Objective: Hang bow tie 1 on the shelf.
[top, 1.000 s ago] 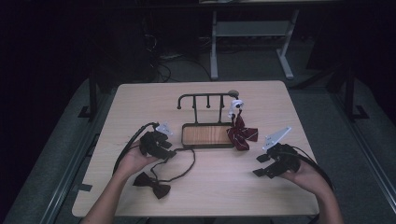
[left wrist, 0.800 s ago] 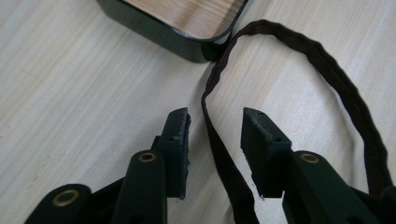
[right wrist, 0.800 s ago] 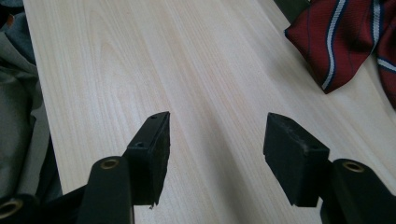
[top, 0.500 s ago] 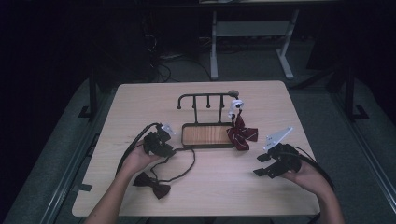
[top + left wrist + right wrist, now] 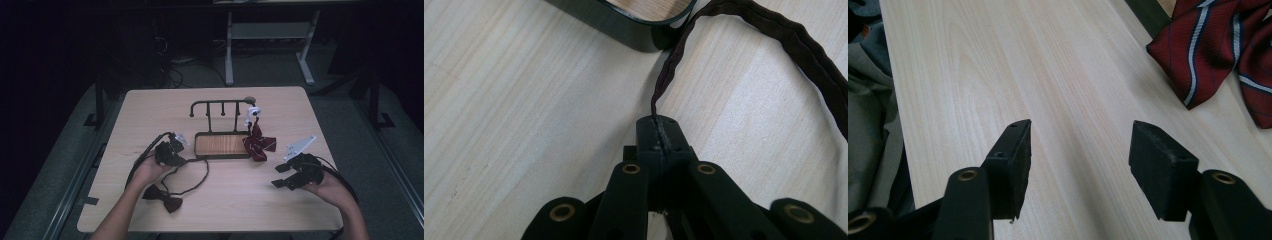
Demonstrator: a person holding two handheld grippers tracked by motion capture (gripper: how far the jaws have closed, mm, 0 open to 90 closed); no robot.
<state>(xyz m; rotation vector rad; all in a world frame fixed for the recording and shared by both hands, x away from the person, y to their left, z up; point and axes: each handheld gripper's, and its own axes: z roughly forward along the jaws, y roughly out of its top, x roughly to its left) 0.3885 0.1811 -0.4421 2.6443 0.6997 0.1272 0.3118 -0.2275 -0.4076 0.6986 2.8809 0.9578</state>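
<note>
Light wood-grain table (image 5: 225, 200); black metal hook rack (image 5: 221, 106) on a wood-inlaid base, striped red bow tie (image 5: 258, 143) hanging there. Dark bow tie (image 5: 162, 198) lies flat near the left forearm. Grasp step: left gripper (image 5: 659, 137) has just clamped its thin fabric strap (image 5: 664, 80). Next, probably lift toward a hook. Right gripper (image 5: 1078, 150) idles wide open, empty.

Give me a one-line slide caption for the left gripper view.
Left gripper shut on the dark strap of a bow tie, beside the rack's base on the wooden table.
</note>
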